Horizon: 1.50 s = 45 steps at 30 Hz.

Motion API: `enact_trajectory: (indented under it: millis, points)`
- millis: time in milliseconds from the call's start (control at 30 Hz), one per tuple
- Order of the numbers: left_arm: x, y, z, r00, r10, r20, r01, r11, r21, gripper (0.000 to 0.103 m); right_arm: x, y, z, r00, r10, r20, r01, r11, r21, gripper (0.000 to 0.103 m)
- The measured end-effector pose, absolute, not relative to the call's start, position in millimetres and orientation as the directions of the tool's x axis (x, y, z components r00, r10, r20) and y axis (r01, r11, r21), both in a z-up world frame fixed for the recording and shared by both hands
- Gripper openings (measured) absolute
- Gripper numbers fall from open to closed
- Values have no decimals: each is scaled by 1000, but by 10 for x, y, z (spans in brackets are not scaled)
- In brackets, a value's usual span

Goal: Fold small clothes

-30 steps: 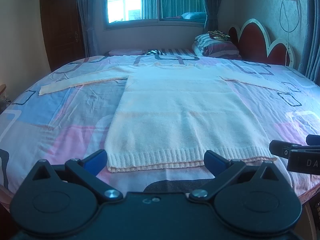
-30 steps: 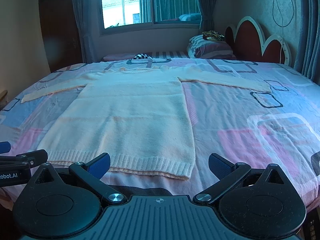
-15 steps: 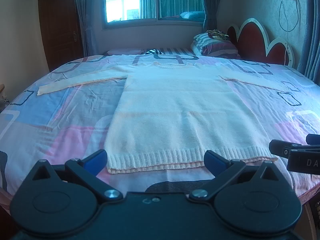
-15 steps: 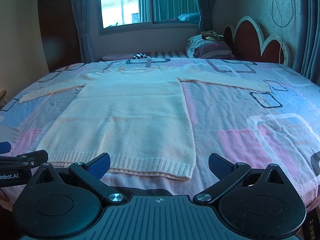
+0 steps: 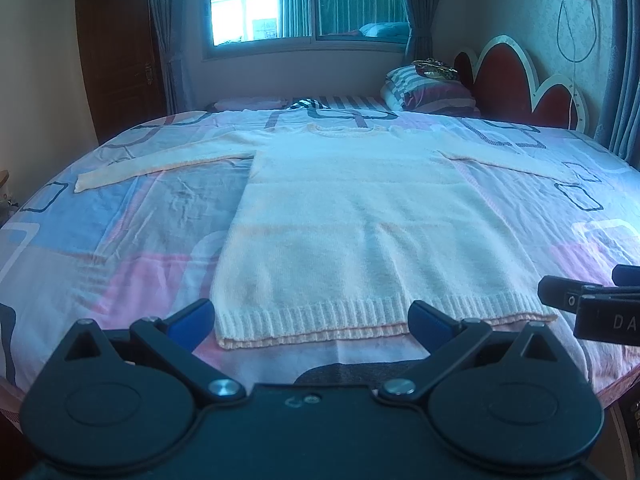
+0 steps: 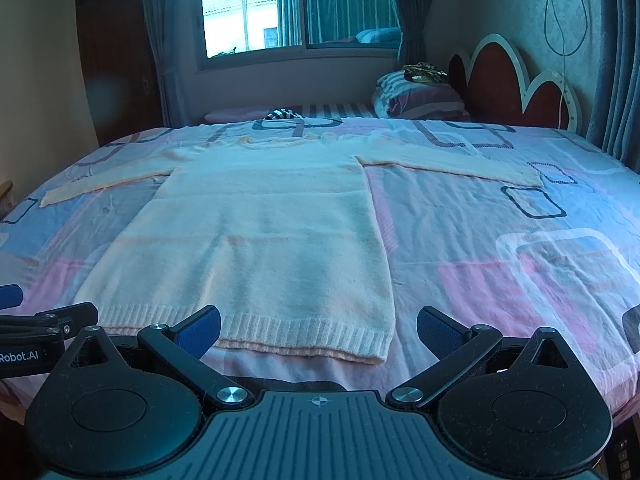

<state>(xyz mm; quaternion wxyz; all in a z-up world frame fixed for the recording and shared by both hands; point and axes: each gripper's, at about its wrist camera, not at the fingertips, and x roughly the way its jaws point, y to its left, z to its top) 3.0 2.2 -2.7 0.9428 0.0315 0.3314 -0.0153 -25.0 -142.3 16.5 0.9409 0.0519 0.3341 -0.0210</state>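
Nearest the camera, the left gripper (image 5: 312,320) hovers at the foot edge of the bed with its blue-padded fingers (image 5: 188,320) spread wide and nothing between them, lined up with the ribbed hem of the cream knit sweater (image 5: 352,232). The right gripper (image 6: 318,330) sits just beside it, jaws likewise spread wide and empty, aimed at the sweater's right hem corner; each gripper shows at the edge of the other's view. The sweater lies flat and face up on the bedsheet (image 6: 520,264), which is patterned in pink, blue and white with dark outlined squares; its hem is nearest, its neckline far, and both sleeves are stretched out sideways. Beyond it lie striped pillows (image 5: 428,90) by a red scalloped headboard (image 5: 516,84), then a curtained window (image 5: 288,4).
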Motion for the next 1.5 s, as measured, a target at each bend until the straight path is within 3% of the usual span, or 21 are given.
enact_trajectory:
  millis: [1500]
  points:
    - [76, 9, -2, 779, -15, -627, 47, 998, 35, 102, -219, -1534, 208, 780, -31, -625, 102, 992, 78, 103]
